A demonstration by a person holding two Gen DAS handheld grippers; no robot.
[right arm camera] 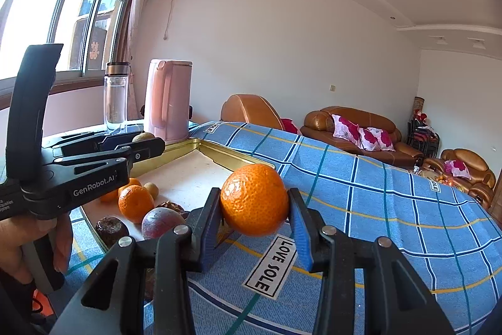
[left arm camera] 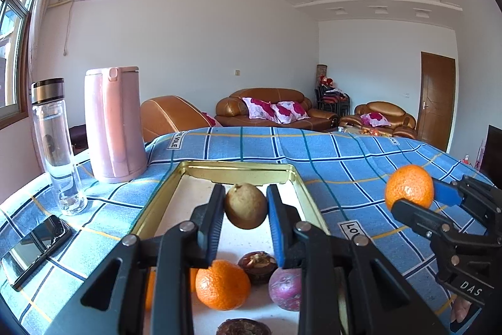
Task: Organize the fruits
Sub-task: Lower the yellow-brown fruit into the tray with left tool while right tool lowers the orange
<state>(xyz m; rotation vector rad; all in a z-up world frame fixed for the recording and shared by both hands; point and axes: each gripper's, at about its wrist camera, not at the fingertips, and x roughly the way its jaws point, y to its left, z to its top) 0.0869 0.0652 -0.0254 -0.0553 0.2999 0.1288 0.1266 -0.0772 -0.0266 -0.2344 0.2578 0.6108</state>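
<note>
While both hands hold fruit up in the air, the sorting looks like it is in the middle.

The left gripper is squeezed tight on a small brown-green fruit, maybe a kiwi; I cannot be sure of its kind. It hangs above the gold tray, toward the tray's 12 o'clock end. The right gripper is squeezed tight on a tangerine. That tangerine is off the tray, at the tray's 3 o'clock side, above the blue checked cloth on the bench.

More fruit waits in the tray at its 6 o'clock end. There is another tangerine, a purple round fruit and two dark brown ones that may be mangosteens. They sit close together, some touching.

A clear water bottle and a pink kettle stand at the tray's 10 o'clock. A phone lies at 8 o'clock.

I think the step now is carrying each fruit to its own spot. Next, each hand needs to go down slowly until the fruit rests on something flat, then let go. Round fruit can roll, so a gentle set-down is best. The left fruit should stay away from the pile, so it does not bump the others.
</note>
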